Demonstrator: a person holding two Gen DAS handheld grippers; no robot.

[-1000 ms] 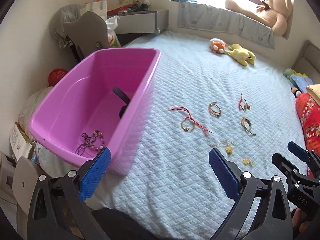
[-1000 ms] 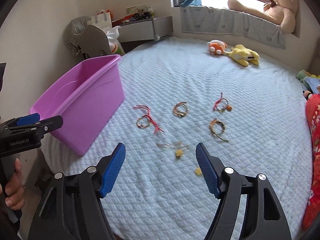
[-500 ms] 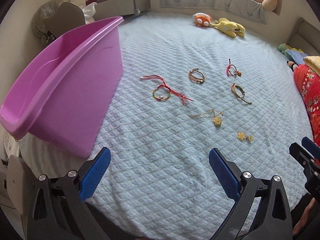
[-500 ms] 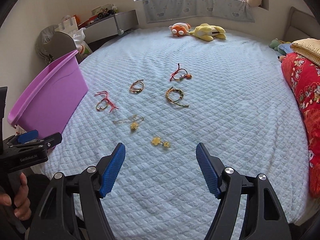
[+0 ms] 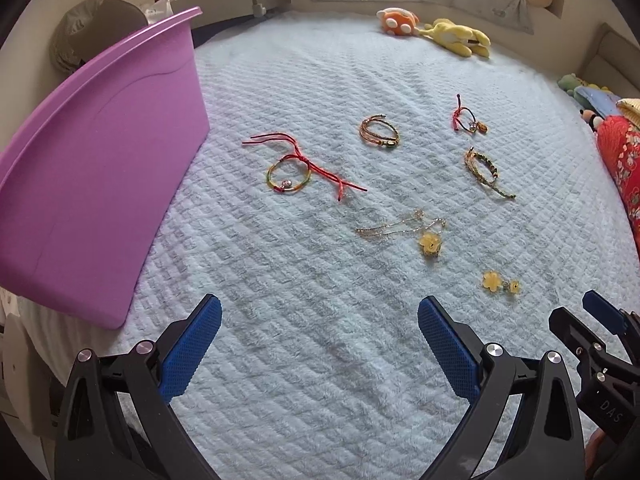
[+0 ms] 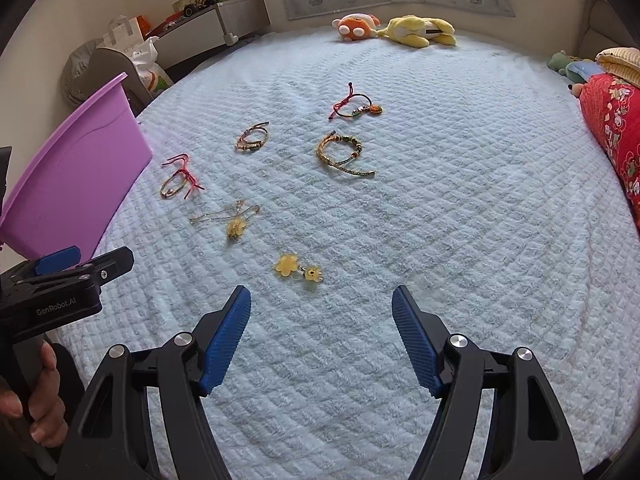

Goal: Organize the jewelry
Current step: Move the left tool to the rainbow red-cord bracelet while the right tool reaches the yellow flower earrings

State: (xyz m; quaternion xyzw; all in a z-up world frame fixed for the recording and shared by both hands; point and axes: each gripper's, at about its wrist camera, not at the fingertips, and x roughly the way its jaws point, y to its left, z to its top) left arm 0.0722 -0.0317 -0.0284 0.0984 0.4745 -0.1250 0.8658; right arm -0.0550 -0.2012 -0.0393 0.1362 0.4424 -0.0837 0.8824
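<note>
Both grippers, left [image 5: 318, 336] and right [image 6: 321, 326], fingers spread, empty. Bare bed [image 6: 460, 240] blanket between fingers; flower earrings [image 6: 298, 268] just ahead. Left body reads "GenRobot.AI".

A smooth, matt purple plastic tub [image 5: 100, 184] stands on the pale blue quilted cloth bedspread [image 5: 320, 320]; beside it lie glossy translucent yellow flower earrings [image 6: 298, 268].

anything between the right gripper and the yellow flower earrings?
Nothing visible. The right gripper is open and empty, and only bare blanket lies between its tips and the yellow flower earrings just ahead.
</note>
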